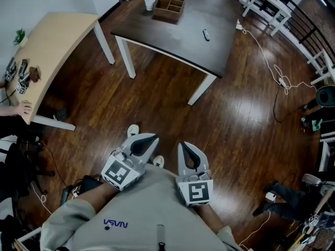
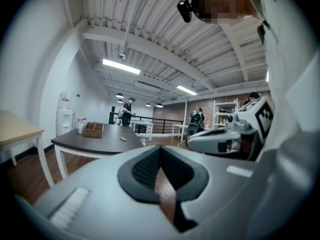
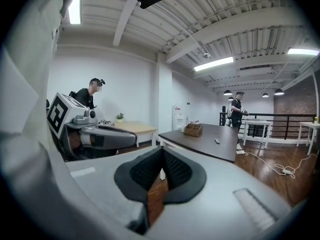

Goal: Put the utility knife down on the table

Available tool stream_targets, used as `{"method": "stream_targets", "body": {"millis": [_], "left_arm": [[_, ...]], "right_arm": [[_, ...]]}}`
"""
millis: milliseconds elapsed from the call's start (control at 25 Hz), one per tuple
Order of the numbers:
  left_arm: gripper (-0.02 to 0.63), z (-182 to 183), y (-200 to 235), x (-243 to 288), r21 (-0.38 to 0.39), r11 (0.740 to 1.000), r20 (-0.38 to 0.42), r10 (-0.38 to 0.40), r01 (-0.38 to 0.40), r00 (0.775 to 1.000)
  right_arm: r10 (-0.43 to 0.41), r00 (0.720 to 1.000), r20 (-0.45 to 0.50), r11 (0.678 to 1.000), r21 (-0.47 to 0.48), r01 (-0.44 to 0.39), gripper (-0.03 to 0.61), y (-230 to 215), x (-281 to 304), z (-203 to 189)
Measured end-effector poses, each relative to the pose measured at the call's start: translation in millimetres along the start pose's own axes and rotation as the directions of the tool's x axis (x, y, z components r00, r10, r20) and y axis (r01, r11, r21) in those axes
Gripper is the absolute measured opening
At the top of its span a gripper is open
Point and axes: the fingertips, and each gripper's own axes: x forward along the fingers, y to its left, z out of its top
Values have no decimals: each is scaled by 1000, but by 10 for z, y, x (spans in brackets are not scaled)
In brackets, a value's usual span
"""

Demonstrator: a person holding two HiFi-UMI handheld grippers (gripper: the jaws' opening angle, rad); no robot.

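Left gripper [image 1: 148, 139]: held low, close to the person's chest, aimed out over the floor [image 1: 157, 98]. Its fingers [image 2: 145, 169] are pressed together tip to tip with nothing between them.
Right gripper [image 1: 184, 147]: just beside the left one but not touching it, and aimed much the same way. Its fingers [image 3: 177, 170] are closed on each other and empty.
Knife [image 1: 205, 35]: a small slim thing lies flat on the dark surface [image 1: 172, 43], towards its right side and well apart from both grippers. It is likely the knife, though too small to be sure.
Box [image 1: 169, 8] and cup [image 1: 149, 3]: they stand at the far end of the same surface, the cup just left of the box, and both are apart from the knife.
Why held so: with nothing to carry, closed fingers tucked in near the body look like a resting pose. Neither gripper is anywhere near the surface.
Task state: by my reading the knife is already lying down on the surface and out of the fingers, so the placing looks done.
Risk: little, since the knife lies well in from the edge and nothing stands near it.
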Motion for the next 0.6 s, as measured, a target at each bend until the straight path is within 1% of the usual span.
{"method": "stream_targets", "body": {"millis": [40, 240, 400, 600], "left_arm": [[-20, -22, -6, -5, 10, 1000, -5, -6, 6, 1000], [-20, 50, -25, 3, -8, 1000, 16, -7, 7, 1000], [-20, 68, -14, -20, -8, 1000, 16, -10, 10, 1000], [-20, 36, -3, -43, -2, 1000, 19, -23, 23, 1000]], "right_arm": [[-2, 1000, 0, 1000, 0, 2, -2, 0, -5, -6], [-13, 1000, 3, 1000, -3, 13, -2, -2, -30, -24], [-17, 1000, 6, 1000, 19, 17, -2, 14, -23, 23], [-31, 1000, -3, 1000, 1, 31, -2, 33, -29, -40]]}}
